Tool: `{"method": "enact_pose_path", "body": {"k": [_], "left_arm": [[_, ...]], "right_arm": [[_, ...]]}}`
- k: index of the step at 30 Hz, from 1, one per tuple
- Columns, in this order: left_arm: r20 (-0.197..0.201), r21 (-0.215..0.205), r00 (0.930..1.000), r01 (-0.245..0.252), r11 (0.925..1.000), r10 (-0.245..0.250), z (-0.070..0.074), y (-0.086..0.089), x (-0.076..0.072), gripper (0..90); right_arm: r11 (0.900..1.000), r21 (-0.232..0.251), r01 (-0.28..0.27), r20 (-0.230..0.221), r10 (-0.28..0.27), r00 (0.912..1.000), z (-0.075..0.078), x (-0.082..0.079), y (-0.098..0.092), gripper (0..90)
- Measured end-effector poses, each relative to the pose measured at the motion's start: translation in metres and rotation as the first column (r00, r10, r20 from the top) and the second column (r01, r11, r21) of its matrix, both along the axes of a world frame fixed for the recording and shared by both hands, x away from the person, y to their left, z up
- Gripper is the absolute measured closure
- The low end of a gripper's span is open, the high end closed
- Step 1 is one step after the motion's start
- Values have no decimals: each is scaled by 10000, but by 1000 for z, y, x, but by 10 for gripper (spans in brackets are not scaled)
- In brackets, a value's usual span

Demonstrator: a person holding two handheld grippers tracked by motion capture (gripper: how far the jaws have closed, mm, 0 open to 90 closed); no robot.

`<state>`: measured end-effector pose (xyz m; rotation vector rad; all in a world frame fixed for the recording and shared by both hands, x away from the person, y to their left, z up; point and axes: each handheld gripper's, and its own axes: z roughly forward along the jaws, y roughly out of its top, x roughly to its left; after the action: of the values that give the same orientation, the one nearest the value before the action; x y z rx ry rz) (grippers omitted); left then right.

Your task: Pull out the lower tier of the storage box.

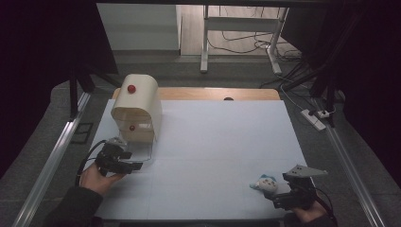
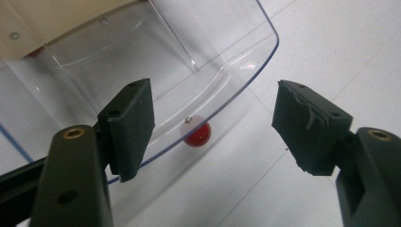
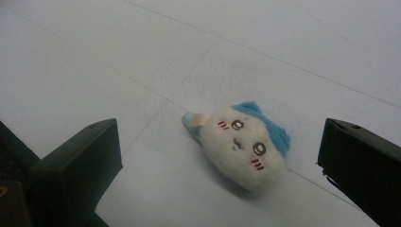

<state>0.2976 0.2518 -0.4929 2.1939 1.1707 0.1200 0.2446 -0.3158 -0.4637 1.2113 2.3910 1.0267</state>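
Observation:
A cream bread-box-like cabinet (image 1: pixel 137 106) with red knobs stands at the table's left; its clear door (image 2: pixel 198 80) lies folded down on the white table. My left gripper (image 1: pixel 130 160) sits just in front of that door, open, with the door's red knob (image 2: pixel 197 134) ahead between the jaws and untouched. At the near right a small plush toy (image 1: pixel 265 183) with a cream face and blue hair lies on the table. My right gripper (image 1: pixel 280 189) rests just behind the plush toy (image 3: pixel 242 145), open, jaws wide on either side and clear of it.
The white table top (image 1: pixel 222 142) has a wooden strip (image 1: pixel 213 93) at its far edge. Metal rails run along both sides. A power strip (image 1: pixel 314 118) and cables lie on the floor at the right, with a desk frame (image 1: pixel 241 33) behind.

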Motion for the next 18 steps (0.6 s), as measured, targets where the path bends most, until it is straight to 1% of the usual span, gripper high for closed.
{"method": "enact_pose_path", "body": {"k": [3,8,12,14,18], "left_arm": [[171,-196,9998,-109,9997,113,2,2,-2,264],[323,-251,9992,-218,9994,226,3,2,-8,187],[459,-397,9984,-311,9987,329,5,2,-14,149],[508,-473,9983,-264,9985,288,6,3,-17,132],[550,-484,9980,-300,9984,327,6,3,-23,107]], "right_arm": [[10000,-4,-6,-15,6,10000,0,0,0,0],[10000,-3,-6,-29,6,10000,0,0,0,0],[10000,-5,-6,-41,5,10000,0,0,0,0],[10000,-5,-8,-44,8,10000,0,0,0,0],[10000,-10,-21,-33,21,10000,0,0,0,0]]}}
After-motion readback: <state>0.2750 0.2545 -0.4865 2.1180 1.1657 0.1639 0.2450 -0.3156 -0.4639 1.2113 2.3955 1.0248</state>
